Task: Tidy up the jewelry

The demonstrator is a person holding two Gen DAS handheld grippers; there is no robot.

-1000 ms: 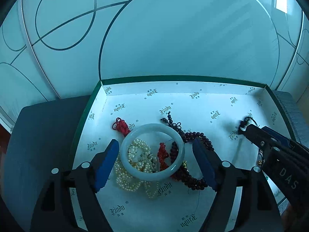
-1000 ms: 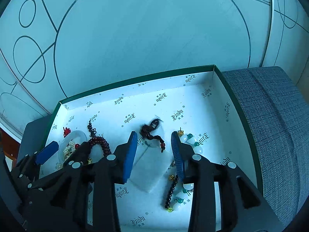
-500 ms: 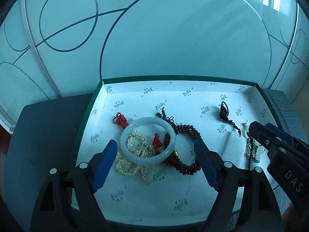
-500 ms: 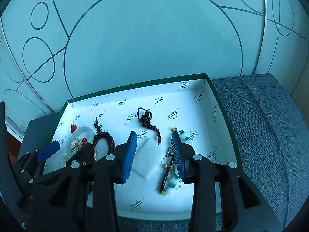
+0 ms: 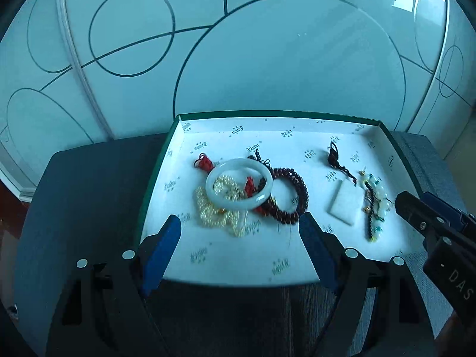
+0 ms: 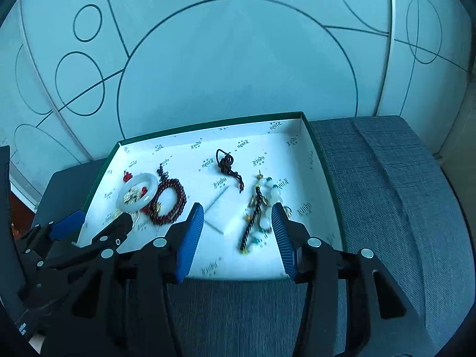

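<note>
Now, left gripper [image 5: 239, 233]: your jaws stand wide apart with nothing between them, held above the near edge of the box [image 5: 166, 136].
Right gripper [image 6: 237, 221]: your jaws have just been opening and are parted, with no pad pressing on anything; the tassel charm [image 6: 258, 208] shows in the gap but lies on the box floor beyond them.
Box: a shallow green-edged box lined with white printed paper, sitting on a grey cushion [image 6: 386, 193] ahead of both sets of jaws.
Pale bangle [image 5: 239, 187]: ahead of your left jaws and slightly toward the left pad, lying on top of the pearl strand [image 5: 214, 211] and some red knots.
Dark red bead bracelet [image 5: 287, 196]: ahead of your left jaws toward the right pad, touching the bangle's rim.
White card [image 5: 345, 205]: beyond and outside your left gripper's right pad; in the right wrist view it lies just beyond your right gripper's left pad.
Dark cord knot [image 6: 227, 165]: farther into the box, beyond the gap of your right jaws, apart from the charm.
Tassel charm: a dark cord with pale and green beads, near your right gripper's right pad.
Backdrop: a pale panel [image 5: 282, 59] with dark circles and lines rises behind the box.
</note>
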